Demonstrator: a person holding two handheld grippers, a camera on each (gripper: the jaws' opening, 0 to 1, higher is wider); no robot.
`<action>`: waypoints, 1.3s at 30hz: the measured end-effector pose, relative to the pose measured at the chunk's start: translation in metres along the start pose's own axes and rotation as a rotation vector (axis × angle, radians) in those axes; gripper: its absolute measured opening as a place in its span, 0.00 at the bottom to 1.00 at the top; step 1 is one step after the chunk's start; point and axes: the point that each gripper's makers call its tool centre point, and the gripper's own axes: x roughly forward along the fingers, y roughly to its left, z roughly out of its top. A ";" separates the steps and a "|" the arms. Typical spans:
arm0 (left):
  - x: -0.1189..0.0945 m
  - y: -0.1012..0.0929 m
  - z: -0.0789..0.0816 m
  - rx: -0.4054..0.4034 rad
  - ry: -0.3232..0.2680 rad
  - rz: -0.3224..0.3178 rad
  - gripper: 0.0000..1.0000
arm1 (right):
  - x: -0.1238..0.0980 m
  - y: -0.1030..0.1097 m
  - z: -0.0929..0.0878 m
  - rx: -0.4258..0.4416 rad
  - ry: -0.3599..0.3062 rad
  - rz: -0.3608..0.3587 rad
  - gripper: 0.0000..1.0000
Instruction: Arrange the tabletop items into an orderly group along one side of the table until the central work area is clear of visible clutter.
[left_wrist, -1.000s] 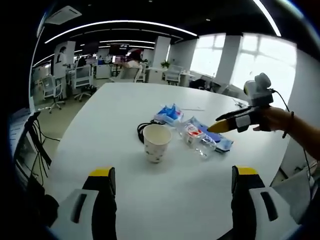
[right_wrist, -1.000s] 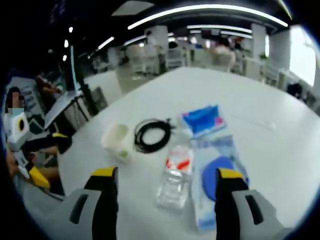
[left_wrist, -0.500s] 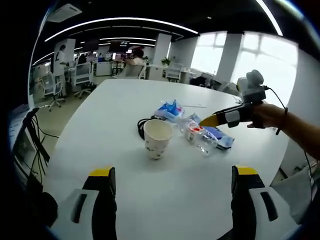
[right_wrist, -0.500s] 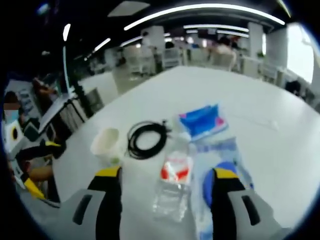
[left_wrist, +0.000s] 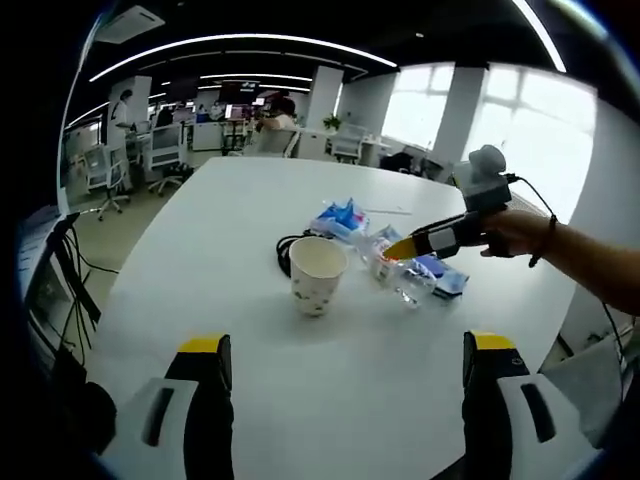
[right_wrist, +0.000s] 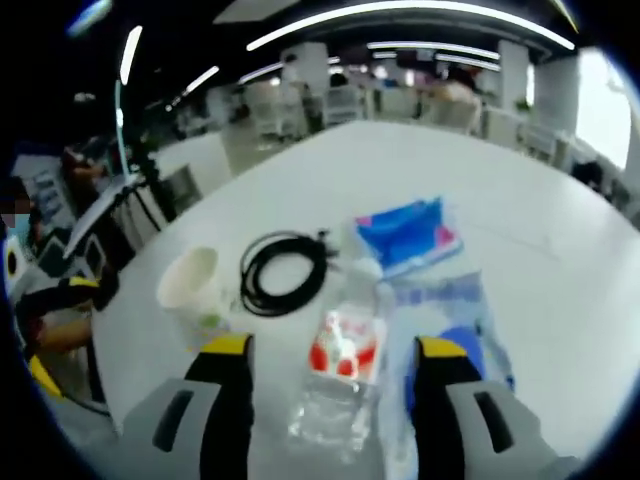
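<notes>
A white paper cup (left_wrist: 318, 277) stands mid-table, with a black cable coil (left_wrist: 287, 254) just behind it. A blue tissue pack (left_wrist: 340, 218), a clear plastic bottle (left_wrist: 396, 276) with a red label and a blue packet (left_wrist: 443, 278) lie to its right. My left gripper (left_wrist: 347, 343) is open and held back from the table's near edge. My right gripper (left_wrist: 402, 247) reaches in from the right, over the bottle. In the right gripper view, my right gripper (right_wrist: 333, 348) is open with its jaws on either side of the bottle (right_wrist: 338, 345). The cup (right_wrist: 190, 290), cable (right_wrist: 281, 272), tissue pack (right_wrist: 408, 232) and packet (right_wrist: 452, 318) surround it.
The large white table (left_wrist: 230, 200) has bare surface around the cluster of items. A person's hand and forearm (left_wrist: 560, 250) hold the right gripper. Office chairs (left_wrist: 105, 175) and desks stand beyond the far edge. Cables hang at the left (left_wrist: 65, 270).
My right gripper has moved forward and down toward the bottle, which now lies between its jaws. The left gripper's view has barely shifted, and the items have stayed in place.
</notes>
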 end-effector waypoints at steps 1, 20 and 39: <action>0.000 0.000 0.000 -0.001 0.000 0.000 0.96 | 0.001 0.000 0.000 0.005 0.001 0.003 0.60; -0.001 0.000 -0.001 -0.011 -0.002 -0.004 0.94 | 0.023 -0.004 -0.009 0.004 0.090 -0.029 0.45; -0.002 0.002 -0.005 -0.012 0.005 -0.005 0.92 | 0.031 -0.013 -0.021 0.029 0.220 -0.118 0.36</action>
